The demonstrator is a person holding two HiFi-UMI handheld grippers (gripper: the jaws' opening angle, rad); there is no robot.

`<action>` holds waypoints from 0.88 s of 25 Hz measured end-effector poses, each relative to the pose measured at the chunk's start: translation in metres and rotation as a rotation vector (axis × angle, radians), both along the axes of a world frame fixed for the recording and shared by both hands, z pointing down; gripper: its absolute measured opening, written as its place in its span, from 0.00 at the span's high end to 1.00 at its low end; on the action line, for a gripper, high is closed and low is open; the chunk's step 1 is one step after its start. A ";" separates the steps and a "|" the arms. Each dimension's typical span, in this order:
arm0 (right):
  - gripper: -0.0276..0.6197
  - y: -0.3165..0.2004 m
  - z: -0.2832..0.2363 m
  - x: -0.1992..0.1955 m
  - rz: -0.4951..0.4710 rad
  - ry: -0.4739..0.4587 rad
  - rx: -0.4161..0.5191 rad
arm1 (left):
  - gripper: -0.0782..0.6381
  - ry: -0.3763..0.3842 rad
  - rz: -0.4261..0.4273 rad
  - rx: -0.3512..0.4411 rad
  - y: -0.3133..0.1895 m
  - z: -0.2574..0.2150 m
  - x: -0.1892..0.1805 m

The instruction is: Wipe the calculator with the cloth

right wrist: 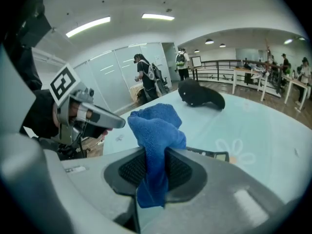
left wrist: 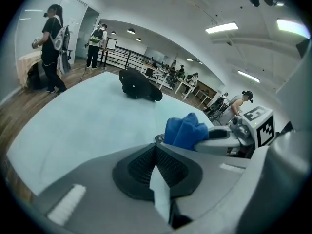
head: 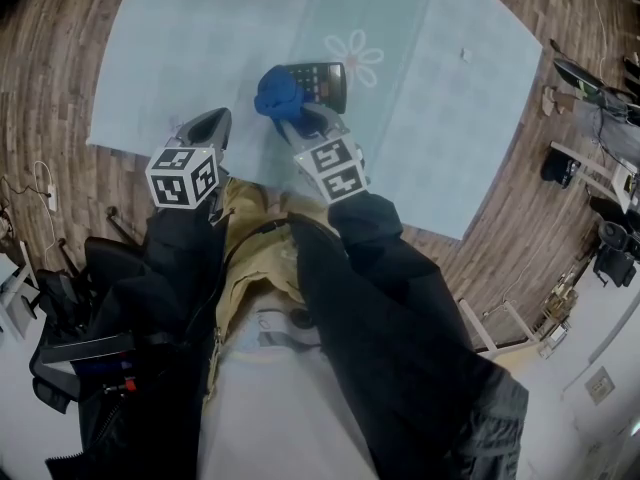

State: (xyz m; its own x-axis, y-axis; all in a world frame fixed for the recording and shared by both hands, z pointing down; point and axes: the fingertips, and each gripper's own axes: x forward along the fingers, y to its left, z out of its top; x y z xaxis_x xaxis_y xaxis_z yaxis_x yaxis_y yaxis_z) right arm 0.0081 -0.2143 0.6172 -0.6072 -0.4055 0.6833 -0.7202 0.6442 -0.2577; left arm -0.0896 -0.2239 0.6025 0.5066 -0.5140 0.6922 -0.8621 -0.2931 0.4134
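A black calculator [head: 320, 83] lies on the pale blue tablecloth [head: 200, 58], near the middle. My right gripper [head: 292, 118] is shut on a bunched blue cloth [head: 276, 92], which rests at the calculator's left end. In the right gripper view the cloth [right wrist: 157, 128] sticks up between the closed pads of my right gripper [right wrist: 156, 152], and one strip of the calculator [right wrist: 210, 155] shows behind. My left gripper [head: 212, 123] hovers near the table's front edge, left of the cloth. It is shut with nothing held, and its pads [left wrist: 168, 167] meet in the left gripper view.
A black rounded object [left wrist: 140, 87] lies at the table's far edge. A flower print [head: 357, 54] is just right of the calculator. A wooden floor [head: 55, 78] surrounds the table. People stand in the room beyond [left wrist: 52, 45].
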 end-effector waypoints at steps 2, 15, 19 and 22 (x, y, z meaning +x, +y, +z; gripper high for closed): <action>0.82 -0.017 -0.018 0.017 0.042 0.014 0.053 | 0.89 0.000 -0.004 0.000 0.003 0.000 -0.002; 0.82 -0.062 0.013 0.058 0.068 0.320 0.145 | 0.89 -0.008 -0.014 -0.003 0.035 -0.006 -0.018; 0.82 -0.035 0.030 0.037 0.053 0.300 0.081 | 0.89 -0.010 -0.028 -0.002 0.041 -0.007 -0.026; 0.82 -0.020 0.043 0.025 0.022 0.283 0.037 | 0.89 -0.009 -0.034 -0.008 0.041 -0.002 -0.026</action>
State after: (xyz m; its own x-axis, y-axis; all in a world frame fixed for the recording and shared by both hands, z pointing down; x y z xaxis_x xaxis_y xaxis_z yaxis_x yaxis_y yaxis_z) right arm 0.0332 -0.2344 0.6600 -0.3853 -0.4445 0.8087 -0.7741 0.6327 -0.0210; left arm -0.1153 -0.1833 0.6000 0.4827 -0.5249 0.7011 -0.8752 -0.2602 0.4078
